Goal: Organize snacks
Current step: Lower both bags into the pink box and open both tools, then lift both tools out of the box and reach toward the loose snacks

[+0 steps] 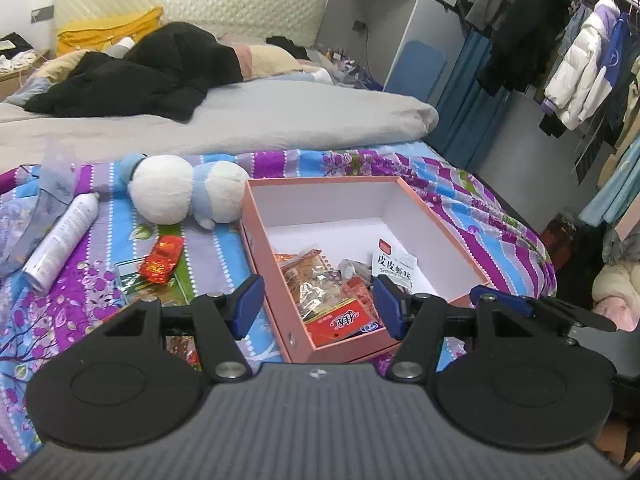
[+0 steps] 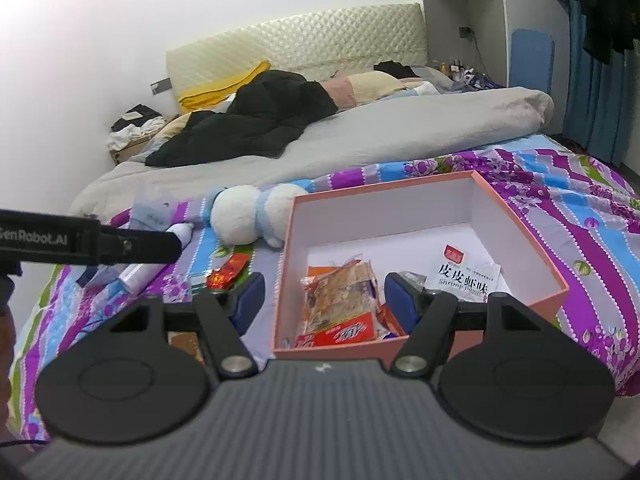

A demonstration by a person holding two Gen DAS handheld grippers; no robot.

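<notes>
A pink box [image 1: 264, 256] with a white inside lies on the patterned bedspread and holds several snack packets, among them a white shrimp-flavour packet [image 1: 394, 266] and a red packet [image 1: 340, 322]. It also shows in the right wrist view [image 2: 288, 280], with the shrimp packet [image 2: 466, 274]. A red foil snack [image 1: 162, 260] lies on a green packet [image 1: 182, 284] left of the box; the red snack shows in the right wrist view too [image 2: 226, 272]. My left gripper [image 1: 318, 304] is open and empty above the box's near corner. My right gripper [image 2: 324, 300] is open and empty over the box's near edge.
A white and blue plush toy [image 1: 188, 192] lies behind the box's left side. A white spray can [image 1: 60, 240] lies at the far left. The grey duvet [image 1: 240, 120] and black clothes [image 1: 132, 76] cover the bed beyond. Hanging clothes [image 1: 580, 72] fill the right.
</notes>
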